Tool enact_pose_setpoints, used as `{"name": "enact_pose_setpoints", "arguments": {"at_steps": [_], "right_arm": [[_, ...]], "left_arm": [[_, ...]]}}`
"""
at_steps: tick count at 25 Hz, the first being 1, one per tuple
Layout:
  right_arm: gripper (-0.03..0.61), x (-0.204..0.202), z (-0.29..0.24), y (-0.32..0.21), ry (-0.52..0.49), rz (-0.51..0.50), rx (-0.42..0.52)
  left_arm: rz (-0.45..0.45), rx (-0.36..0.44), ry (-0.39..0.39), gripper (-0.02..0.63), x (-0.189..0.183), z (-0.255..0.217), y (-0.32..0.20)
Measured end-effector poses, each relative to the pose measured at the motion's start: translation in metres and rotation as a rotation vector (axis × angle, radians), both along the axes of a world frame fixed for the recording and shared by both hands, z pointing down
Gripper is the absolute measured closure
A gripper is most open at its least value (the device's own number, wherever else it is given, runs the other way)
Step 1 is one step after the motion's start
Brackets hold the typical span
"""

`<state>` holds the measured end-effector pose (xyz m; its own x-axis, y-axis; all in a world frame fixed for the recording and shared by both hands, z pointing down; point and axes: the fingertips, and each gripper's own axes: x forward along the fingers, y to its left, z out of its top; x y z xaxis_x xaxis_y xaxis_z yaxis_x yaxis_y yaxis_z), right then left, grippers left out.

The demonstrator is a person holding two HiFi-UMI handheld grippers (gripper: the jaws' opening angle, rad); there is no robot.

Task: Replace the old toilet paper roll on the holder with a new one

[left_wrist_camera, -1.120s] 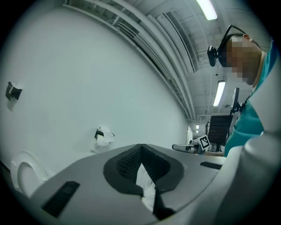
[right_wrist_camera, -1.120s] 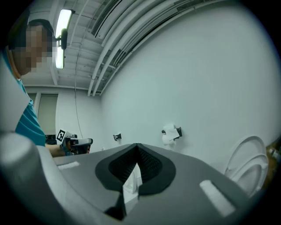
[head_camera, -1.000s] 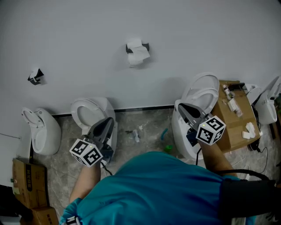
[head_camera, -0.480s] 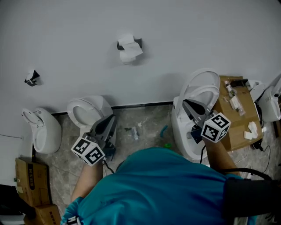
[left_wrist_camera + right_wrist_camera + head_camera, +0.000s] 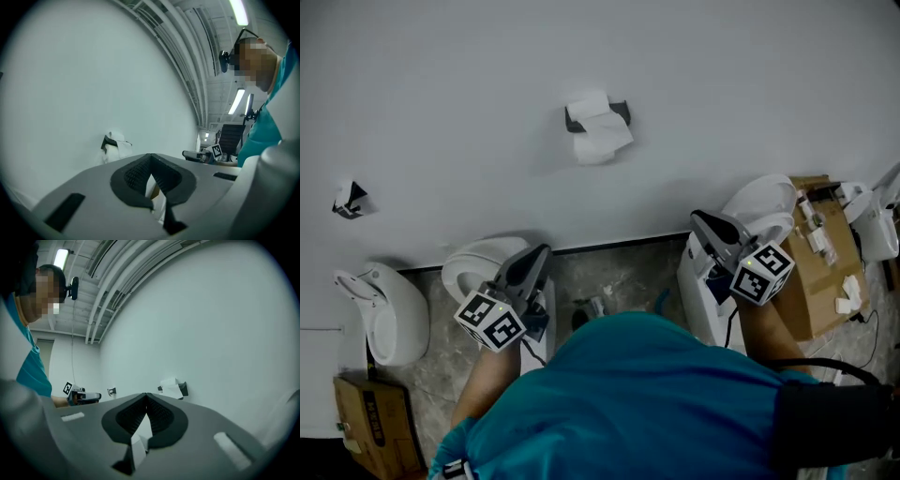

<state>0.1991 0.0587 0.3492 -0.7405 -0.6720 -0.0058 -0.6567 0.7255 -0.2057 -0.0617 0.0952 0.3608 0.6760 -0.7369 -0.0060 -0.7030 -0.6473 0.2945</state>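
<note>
A white toilet paper roll [image 5: 591,108] sat on a black holder [image 5: 622,113] fixed to the pale wall [image 5: 441,84]. A loose sheet (hanging a little crooked) drooped below the roll, unrolled toward the right.

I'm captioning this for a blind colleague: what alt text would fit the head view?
A person in a teal shirt faces a pale grey wall with the left hand-held gripper and right hand-held gripper both shut and empty. Ahead, a white toilet paper roll hangs on a black wall holder above white toilets.
</note>
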Motion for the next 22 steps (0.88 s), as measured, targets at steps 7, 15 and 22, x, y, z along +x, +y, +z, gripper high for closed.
{"name": "enact_pose_setpoints", "arguments": {"at_steps": [7, 15, 22], "right_arm": [[0.575, -0.070, -0.031, -0.121, -0.032, 0.059, 0.022], [0.575, -0.063, -0.021, -0.208, -0.024, 0.045, -0.030], [0.575, -0.033, -0.006, -0.261, -0.006, -0.066, -0.066]], "left_arm": [[0.125, -0.006, -0.035, 0.606, -0.059, -0.015, -0.133], [0.178, -0.039, -0.030, 0.606, -0.034, 0.010, -0.233], [0.160, 0.013, -0.094, 0.604, -0.003, 0.048, -0.283]]}}
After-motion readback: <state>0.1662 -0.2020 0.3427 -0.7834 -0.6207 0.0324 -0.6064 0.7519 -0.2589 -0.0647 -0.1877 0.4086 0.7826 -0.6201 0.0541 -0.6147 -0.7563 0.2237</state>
